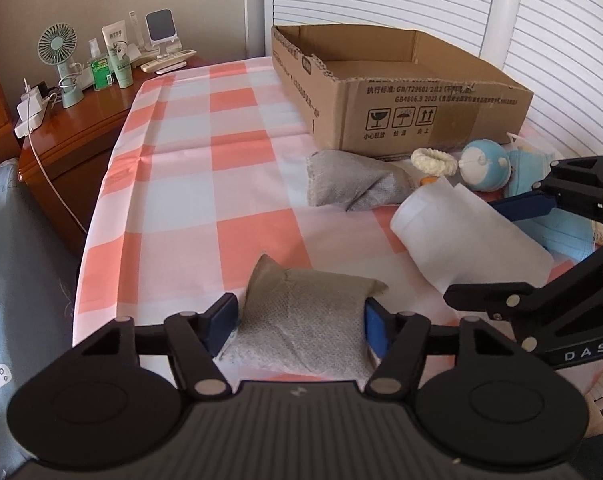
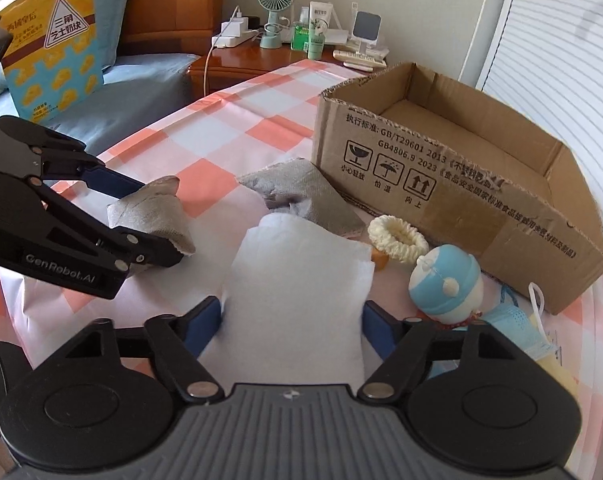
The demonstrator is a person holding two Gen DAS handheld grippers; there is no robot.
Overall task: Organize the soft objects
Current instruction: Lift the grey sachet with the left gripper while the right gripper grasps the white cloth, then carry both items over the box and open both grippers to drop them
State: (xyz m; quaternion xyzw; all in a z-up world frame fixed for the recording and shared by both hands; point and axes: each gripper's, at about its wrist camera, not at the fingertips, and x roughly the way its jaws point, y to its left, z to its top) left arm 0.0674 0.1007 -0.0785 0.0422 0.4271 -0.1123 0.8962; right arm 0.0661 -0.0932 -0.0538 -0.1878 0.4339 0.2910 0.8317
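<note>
My left gripper point(image 1: 299, 320) is shut on a grey-brown sachet point(image 1: 301, 312) on the checked cloth; the gripper also shows in the right wrist view point(image 2: 141, 220) with that sachet point(image 2: 153, 212). My right gripper point(image 2: 291, 320) is shut on a white folded cloth pouch point(image 2: 297, 280), which also shows in the left wrist view point(image 1: 461, 232). A second grey sachet point(image 1: 349, 184) lies in front of the open, empty cardboard box point(image 1: 421, 96). A cream scrunchie point(image 2: 397, 240), a blue-and-white plush toy point(image 2: 445, 284) and blue face masks point(image 2: 517, 328) lie beside the box point(image 2: 461, 184).
A wooden nightstand point(image 1: 81, 120) at the far left holds a small fan point(image 1: 59, 64), bottles and a power strip with a trailing cable. A bed with a yellow snack bag point(image 2: 49, 44) lies left of the table. White slatted panels stand behind the box.
</note>
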